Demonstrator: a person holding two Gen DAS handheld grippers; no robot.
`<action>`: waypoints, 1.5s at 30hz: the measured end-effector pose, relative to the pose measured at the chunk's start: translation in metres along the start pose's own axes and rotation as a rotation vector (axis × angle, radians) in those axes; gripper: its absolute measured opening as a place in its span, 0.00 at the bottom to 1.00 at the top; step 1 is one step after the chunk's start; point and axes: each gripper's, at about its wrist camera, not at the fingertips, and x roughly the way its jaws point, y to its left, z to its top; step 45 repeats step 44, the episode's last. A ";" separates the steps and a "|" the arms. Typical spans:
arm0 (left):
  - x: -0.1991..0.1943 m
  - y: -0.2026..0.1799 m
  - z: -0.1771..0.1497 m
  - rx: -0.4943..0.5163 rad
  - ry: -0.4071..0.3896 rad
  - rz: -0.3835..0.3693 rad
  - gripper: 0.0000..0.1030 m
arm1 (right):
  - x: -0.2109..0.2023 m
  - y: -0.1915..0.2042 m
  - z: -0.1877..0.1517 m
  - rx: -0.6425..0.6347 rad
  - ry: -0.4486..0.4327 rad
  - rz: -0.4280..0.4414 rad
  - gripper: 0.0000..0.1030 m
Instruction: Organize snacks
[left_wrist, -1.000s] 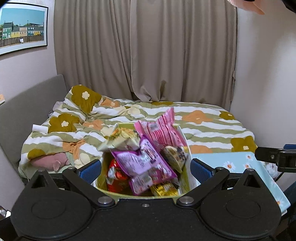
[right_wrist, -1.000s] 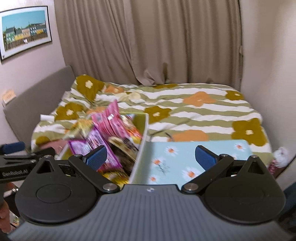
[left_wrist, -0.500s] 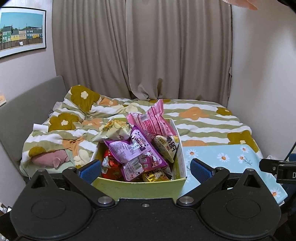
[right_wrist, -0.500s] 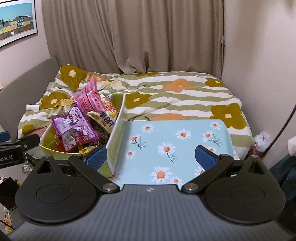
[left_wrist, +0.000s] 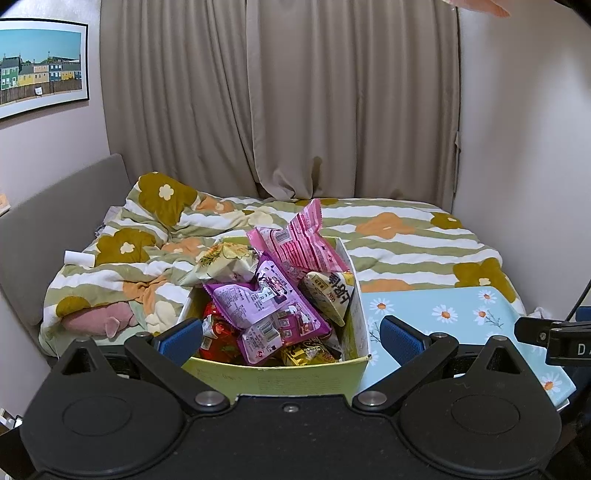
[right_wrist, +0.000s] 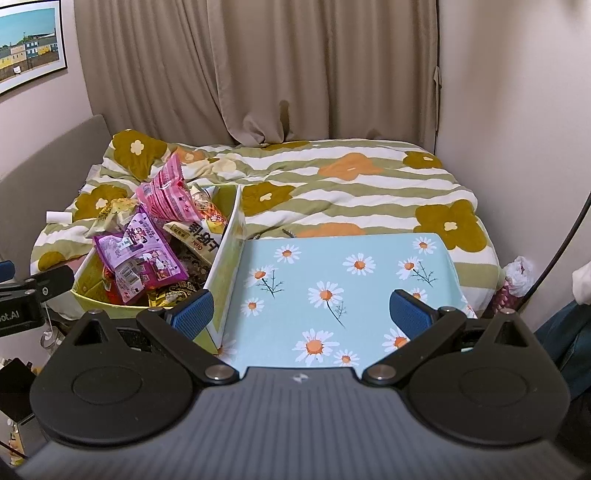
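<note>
A yellow-green box (left_wrist: 273, 376) stands on the left end of a light blue daisy-print table (right_wrist: 332, 280). It is heaped with snack packs: a purple pack (left_wrist: 266, 306), a pink pack (left_wrist: 299, 243), a pale yellow pack (left_wrist: 225, 258), a white-and-yellow pack (left_wrist: 330, 293) and red ones below. The box (right_wrist: 221, 258) and the purple pack (right_wrist: 140, 254) also show in the right wrist view. My left gripper (left_wrist: 290, 334) is open and empty just in front of the box. My right gripper (right_wrist: 301, 312) is open and empty over the table's daisy top.
A bed with a green-striped flower quilt (right_wrist: 351, 184) lies behind the table. Beige curtains (left_wrist: 295, 99) hang at the back. A grey headboard (left_wrist: 55, 206) and a framed picture (left_wrist: 40, 66) are on the left wall. A pink plush (left_wrist: 96, 319) lies at the bed's left.
Both grippers have drawn back from the box and table, so more of the box front and daisy top shows. Both stay open and empty.
</note>
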 end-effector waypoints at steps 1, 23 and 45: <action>0.000 0.000 0.000 0.001 0.000 -0.003 1.00 | 0.001 0.000 0.000 -0.002 0.001 -0.002 1.00; 0.010 0.001 0.002 0.028 0.030 -0.039 1.00 | 0.006 0.004 -0.001 -0.003 0.006 -0.018 1.00; 0.026 0.016 0.004 0.018 0.057 -0.031 1.00 | 0.011 0.005 0.003 -0.003 0.008 -0.021 1.00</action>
